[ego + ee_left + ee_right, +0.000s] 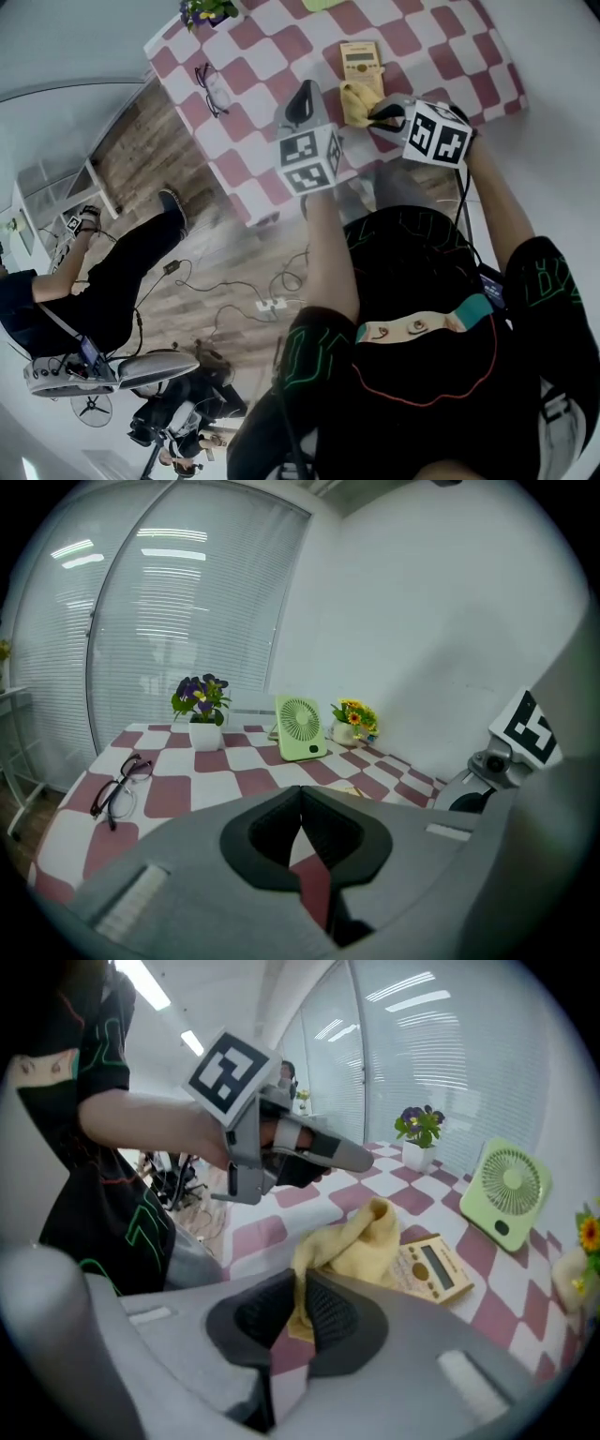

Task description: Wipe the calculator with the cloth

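Observation:
A tan calculator (361,61) (433,1268) lies on the red and white checked table (272,42). A yellow cloth (358,103) (349,1246) is bunched against the calculator's near end. My right gripper (382,113) (298,1299) is shut on a corner of the cloth, just short of the calculator. My left gripper (302,103) (300,832) hovers shut and empty over the table's near edge, to the left of the cloth.
Black glasses (214,87) (118,787) lie at the table's left. A potted purple flower (210,11) (201,710), a green fan (299,727) (508,1195) and a yellow bouquet (353,719) stand along the far side. Another person (84,281) sits on the floor, left, among cables.

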Tool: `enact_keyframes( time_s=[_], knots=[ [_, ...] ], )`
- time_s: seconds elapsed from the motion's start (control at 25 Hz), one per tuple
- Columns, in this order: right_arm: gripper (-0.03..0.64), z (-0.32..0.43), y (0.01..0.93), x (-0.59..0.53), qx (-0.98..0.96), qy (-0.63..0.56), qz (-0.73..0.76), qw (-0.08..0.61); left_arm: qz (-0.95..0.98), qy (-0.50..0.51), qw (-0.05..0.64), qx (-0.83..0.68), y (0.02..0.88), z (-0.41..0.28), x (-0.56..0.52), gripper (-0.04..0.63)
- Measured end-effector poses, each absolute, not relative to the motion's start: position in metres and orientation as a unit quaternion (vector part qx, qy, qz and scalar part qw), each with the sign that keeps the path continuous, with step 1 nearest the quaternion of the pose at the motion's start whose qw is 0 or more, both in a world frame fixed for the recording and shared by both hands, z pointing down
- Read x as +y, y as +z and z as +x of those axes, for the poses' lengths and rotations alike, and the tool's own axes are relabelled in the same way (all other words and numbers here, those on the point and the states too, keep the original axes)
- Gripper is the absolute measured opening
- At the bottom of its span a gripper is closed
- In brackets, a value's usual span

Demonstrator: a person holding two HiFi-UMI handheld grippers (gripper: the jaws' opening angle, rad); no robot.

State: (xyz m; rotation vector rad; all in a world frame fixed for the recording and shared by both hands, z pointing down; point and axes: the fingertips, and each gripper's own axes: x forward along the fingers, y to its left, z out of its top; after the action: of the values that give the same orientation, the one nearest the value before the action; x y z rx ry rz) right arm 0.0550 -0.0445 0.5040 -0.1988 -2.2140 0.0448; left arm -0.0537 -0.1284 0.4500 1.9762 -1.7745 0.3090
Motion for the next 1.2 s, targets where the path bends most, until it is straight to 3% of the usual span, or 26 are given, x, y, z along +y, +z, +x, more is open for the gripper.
enact_keyframes(
  time_s=[0.16, 0.4, 0.76, 1.04, 1.2],
  knots=[
    [0.037, 0.047, 0.473, -0.052, -0.922, 0.082, -0.078, 0.371, 0.718, 0.103, 0.218, -0.652, 0.438, -0.059, -0.139, 0.011],
    [0.037, 0.046, 0.42, -0.12, -0.955, 0.098, 0.037, 0.278, 0.722, 0.087, 0.193, -0.659, 0.413, -0.055, -0.157, 0.011],
    [0.038, 0.121, 0.355, -0.259, -0.895, 0.154, 0.389, 0.157, 0.741, 0.055, 0.124, -0.658, 0.352, -0.042, -0.197, 0.011],
    [0.038, 0.165, 0.269, -0.294, -0.878, 0.087, 0.47, 0.027, 0.746, 0.023, 0.056, -0.663, 0.281, -0.045, -0.226, 0.011],
    [0.037, 0.159, 0.242, -0.297, -0.889, 0.034, 0.456, 0.002, 0.742, 0.011, 0.016, -0.67, 0.25, -0.046, -0.239, 0.011]
  ],
)
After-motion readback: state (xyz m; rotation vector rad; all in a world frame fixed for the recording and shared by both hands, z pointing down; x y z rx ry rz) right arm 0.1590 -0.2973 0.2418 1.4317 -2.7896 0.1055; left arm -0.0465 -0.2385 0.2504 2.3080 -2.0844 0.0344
